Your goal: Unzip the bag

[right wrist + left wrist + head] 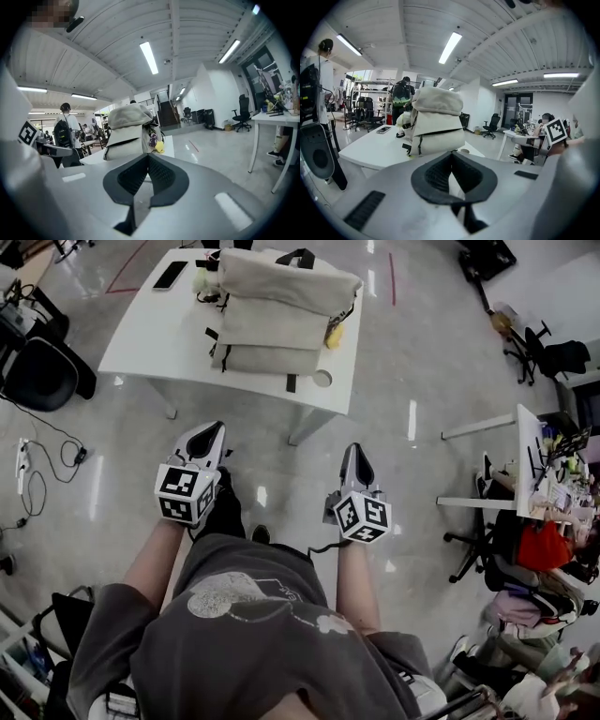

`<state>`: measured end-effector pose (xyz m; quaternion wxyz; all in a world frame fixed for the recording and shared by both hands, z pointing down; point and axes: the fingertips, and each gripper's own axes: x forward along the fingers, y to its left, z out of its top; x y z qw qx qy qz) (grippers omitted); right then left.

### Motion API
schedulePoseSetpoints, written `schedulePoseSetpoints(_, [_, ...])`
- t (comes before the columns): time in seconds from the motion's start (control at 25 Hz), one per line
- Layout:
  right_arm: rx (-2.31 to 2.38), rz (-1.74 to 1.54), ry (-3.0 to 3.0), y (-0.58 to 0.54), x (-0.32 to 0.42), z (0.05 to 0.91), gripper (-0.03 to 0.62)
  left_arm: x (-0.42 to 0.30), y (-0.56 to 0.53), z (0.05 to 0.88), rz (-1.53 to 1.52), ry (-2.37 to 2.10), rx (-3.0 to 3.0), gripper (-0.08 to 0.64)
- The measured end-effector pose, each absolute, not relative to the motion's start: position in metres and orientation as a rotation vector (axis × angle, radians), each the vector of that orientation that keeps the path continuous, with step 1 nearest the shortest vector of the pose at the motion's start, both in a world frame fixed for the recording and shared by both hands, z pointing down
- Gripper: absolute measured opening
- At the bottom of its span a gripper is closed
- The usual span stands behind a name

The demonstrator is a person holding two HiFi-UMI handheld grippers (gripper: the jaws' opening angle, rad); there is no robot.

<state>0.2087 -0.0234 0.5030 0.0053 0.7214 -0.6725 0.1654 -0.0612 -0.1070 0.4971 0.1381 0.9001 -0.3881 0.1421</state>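
Both sets of shut jaws face the bag (281, 310), well apart.

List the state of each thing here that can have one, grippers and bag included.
left gripper: shut, nothing between the jaws, short of the table.
right gripper: shut, nothing between the jaws, short of the table.
bag: upright on the table, touched by neither gripper; whether its zip is closed is too small to tell.
phone: lying flat on the table, screen dark.
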Motion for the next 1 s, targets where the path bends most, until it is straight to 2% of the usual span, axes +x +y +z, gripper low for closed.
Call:
schedulePoseSetpoints(0.28, [2.193,0.575,-2.164,0.041,0.213,0.514,0.000,-0.048,-0.030,0.488,0.406,-1.145,2.565,0.006])
schedulePoseSetpoints(0.6, [2.206,0.633,-2.145,0.071,0.221,0.525,-0.002,-0.048,-0.009,0.480,0.409,-1.168,2.535,0.006])
schedulePoseSetpoints(1.0, [2.093,0.509,-2.219,0.074,0.169,0.510,-0.002,-0.054,-0.006,0.459,0.313,-1.166,2.603,0.006])
